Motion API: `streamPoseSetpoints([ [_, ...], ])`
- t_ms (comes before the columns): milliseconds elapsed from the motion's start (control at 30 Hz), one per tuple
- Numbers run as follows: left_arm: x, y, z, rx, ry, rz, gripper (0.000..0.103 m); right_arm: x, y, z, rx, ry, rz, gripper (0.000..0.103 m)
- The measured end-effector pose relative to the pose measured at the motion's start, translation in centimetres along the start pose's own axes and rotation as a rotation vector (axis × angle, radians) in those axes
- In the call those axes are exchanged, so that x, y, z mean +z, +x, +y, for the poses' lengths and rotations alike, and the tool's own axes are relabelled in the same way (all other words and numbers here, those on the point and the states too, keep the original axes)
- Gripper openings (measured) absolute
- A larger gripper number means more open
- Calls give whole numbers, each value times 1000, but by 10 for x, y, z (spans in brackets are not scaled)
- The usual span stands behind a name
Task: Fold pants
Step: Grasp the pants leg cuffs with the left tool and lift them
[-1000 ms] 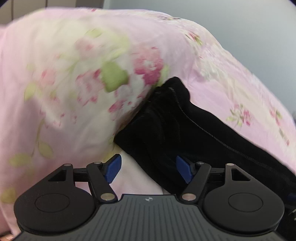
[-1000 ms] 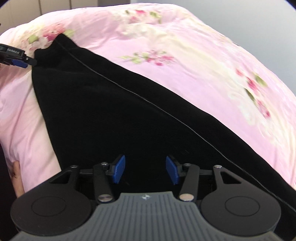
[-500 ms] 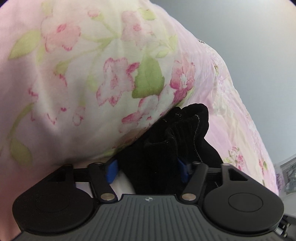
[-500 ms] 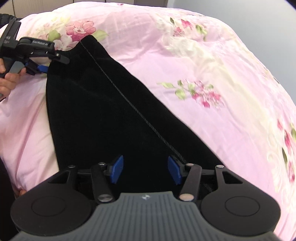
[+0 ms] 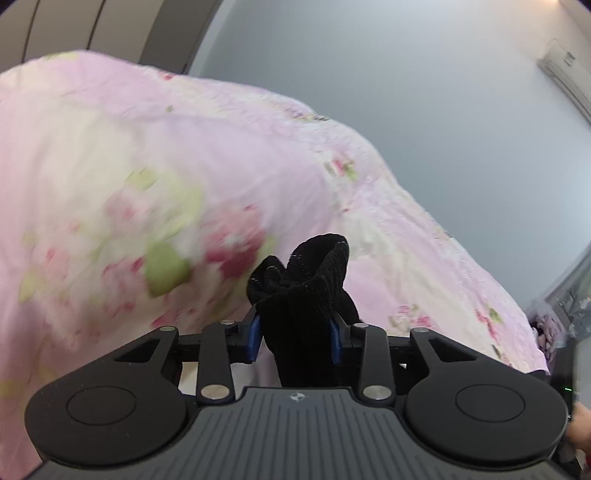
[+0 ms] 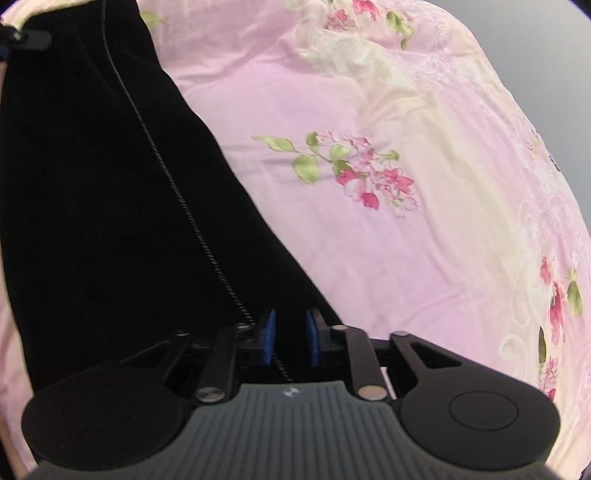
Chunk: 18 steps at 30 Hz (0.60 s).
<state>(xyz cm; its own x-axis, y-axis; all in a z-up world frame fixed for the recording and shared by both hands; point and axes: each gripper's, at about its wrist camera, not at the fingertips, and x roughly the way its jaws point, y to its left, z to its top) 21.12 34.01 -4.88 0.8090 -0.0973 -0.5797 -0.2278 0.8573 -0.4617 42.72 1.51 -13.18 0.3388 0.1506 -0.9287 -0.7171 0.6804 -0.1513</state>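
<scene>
Black pants lie spread on a pink floral bedspread, with a corded side seam running down them. My right gripper points steeply down at their near right edge. Its jaws are closing, with black cloth and the seam pinched between the blue pads. In the left wrist view the far end of the pants is bunched up and raised off the bedspread. My left gripper is closing on that bunch, which fills the gap between its pads. The left gripper's tip shows at the top left of the right wrist view.
A grey wall rises behind the bed, with an air conditioner high on the right. Cupboard panels stand at the back left. A person's hand shows at the right edge. Pink bedspread stretches right of the pants.
The left jaws narrowed onto the pants' end and lifted it off the bed. The right gripper slid along the pants to their right edge and its jaws closed there.
</scene>
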Motion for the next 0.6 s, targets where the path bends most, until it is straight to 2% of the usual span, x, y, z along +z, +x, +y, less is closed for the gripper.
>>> streamPoseSetpoints([
  [100, 9, -8, -23, -51, 39, -18, 38, 2, 17, -11, 30, 54, 10, 8],
  [233, 17, -13, -63, -86, 116, -18, 37, 2, 30, -14, 14, 92, 8, 7],
  [367, 22, -20, -95, -85, 186, -5, 37, -1, 7, -7, 2, 75, -26, 7],
  [500, 21, -29, -115, -116, 216, -8, 37, -16, -23, 12, 75, 58, -45, 8],
  [600, 19, -36, -128, -127, 238, -16, 37, -30, -30, 34, 134, 40, -38, 7],
])
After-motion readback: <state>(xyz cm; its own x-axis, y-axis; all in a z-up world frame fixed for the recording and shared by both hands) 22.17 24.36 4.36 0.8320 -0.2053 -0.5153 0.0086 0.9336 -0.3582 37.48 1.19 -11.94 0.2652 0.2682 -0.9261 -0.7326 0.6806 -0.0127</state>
